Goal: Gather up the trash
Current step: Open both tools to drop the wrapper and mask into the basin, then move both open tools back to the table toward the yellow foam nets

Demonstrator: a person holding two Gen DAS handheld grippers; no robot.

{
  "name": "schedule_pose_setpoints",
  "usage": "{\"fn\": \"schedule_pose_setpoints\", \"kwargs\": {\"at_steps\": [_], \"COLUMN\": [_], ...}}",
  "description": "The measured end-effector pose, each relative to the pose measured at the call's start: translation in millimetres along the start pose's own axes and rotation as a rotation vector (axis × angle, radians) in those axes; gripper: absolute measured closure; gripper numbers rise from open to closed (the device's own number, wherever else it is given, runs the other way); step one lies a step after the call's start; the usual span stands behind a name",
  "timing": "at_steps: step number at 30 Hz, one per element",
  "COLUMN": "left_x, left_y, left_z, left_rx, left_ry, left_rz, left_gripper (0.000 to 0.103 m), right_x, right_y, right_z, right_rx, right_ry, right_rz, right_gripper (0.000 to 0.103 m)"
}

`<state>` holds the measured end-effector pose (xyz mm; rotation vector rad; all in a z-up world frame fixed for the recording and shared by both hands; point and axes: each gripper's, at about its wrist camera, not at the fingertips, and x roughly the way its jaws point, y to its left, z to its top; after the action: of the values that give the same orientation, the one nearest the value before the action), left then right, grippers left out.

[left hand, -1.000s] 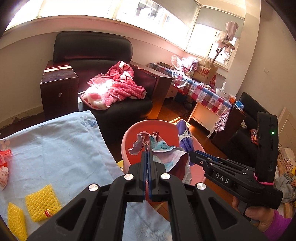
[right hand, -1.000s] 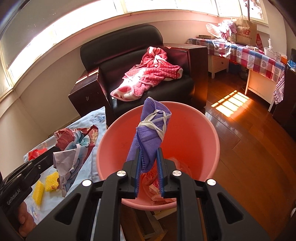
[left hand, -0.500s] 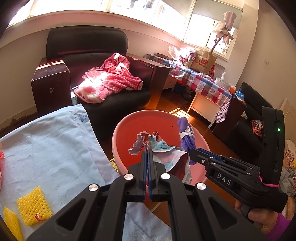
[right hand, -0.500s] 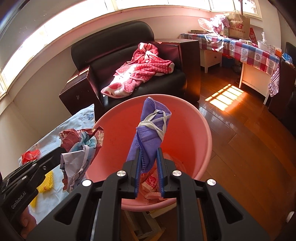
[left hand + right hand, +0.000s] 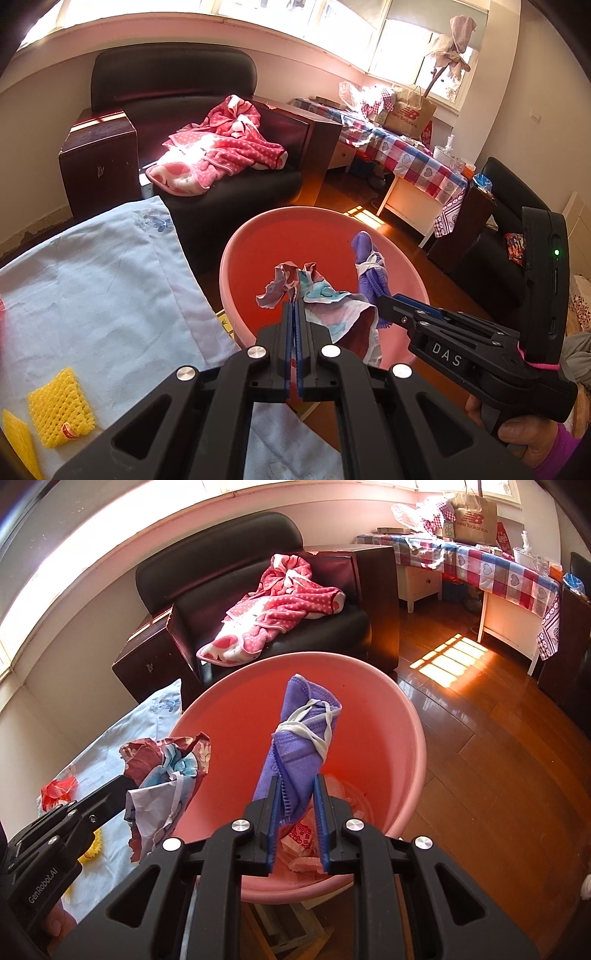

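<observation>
**Trash held over the pink plastic tub**

Trash fills both our tongs. We hold the left gripper (image 5: 294,314) pressed together on a crumpled, torn scrap of printed paper in maroon, white and blue (image 5: 314,295), which hangs above the near rim of the round pink plastic tub (image 5: 258,243). Our right gripper (image 5: 297,794) has just been easing apart a little, yet the rolled purple face mask bound with its white ear loops (image 5: 299,738) stands upright between its blue pads, over the middle of the tub. Whether the pads press on it now, we cannot tell.

Inside the tub, beneath the mask, lie clear and pink-printed plastic wrappers (image 5: 306,834). To the left of the tub spreads a pale blue cloth (image 5: 92,295), carrying two yellow foam fruit nets (image 5: 59,410) and, farther left, a red wrapper (image 5: 57,790). Beyond the tub stands a black leather armchair (image 5: 173,77) with a pink dotted blanket (image 5: 221,151) heaped on its seat. To the right of the armchair, a table under a checked cloth (image 5: 417,155) bears a brown paper bag (image 5: 410,110).
</observation>
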<state>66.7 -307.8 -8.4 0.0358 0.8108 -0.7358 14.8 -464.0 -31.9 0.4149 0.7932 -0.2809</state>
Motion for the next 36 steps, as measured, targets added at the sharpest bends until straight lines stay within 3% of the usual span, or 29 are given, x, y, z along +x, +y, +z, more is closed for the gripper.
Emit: {"fn": "schedule_pose_setpoints", "kwargs": {"at_steps": [5,7,12,16,19,21,25,36], "left_x": [1,-1,-7,-17,-26,-33,-48,-101], "left_y": [-1,-1,1,6,11,15,23,65], "left_z": [-1,-1,-1,0,0,-1,-7,-44], "left_rx": [-0.009,-0.008,-0.011,-0.036,-0.061,-0.075,-0.089,-0.153], "left_ry": [0.001,-0.006,-0.025,-0.045,-0.069,-0.082,-0.104,-0.143], "left_rz": [0.002,-0.002,-0.003,0.0,0.008,0.014,0.051,0.191], "left_gripper": [0.101,0.101,0.083,0.078,0.065,0.064,0.059,0.057], "right_x": [-2,-4,-6,-12,-16,-20,-25,-18], "right_y": [-2,-4,-6,-3,3,9,25,96], "right_z": [1,1,1,1,1,-1,-4,-25], "right_rx": [0.007,0.011,0.015,0.002,-0.018,-0.034,-0.084,-0.247], "right_ry": [-0.007,-0.013,-0.021,-0.036,-0.051,-0.061,-0.074,-0.01], "right_rz": [0.006,0.005,0.009,0.017,0.026,0.041,0.069,0.2], "right_gripper": [0.081,0.074,0.07,0.07,0.07,0.07,0.07,0.068]}}
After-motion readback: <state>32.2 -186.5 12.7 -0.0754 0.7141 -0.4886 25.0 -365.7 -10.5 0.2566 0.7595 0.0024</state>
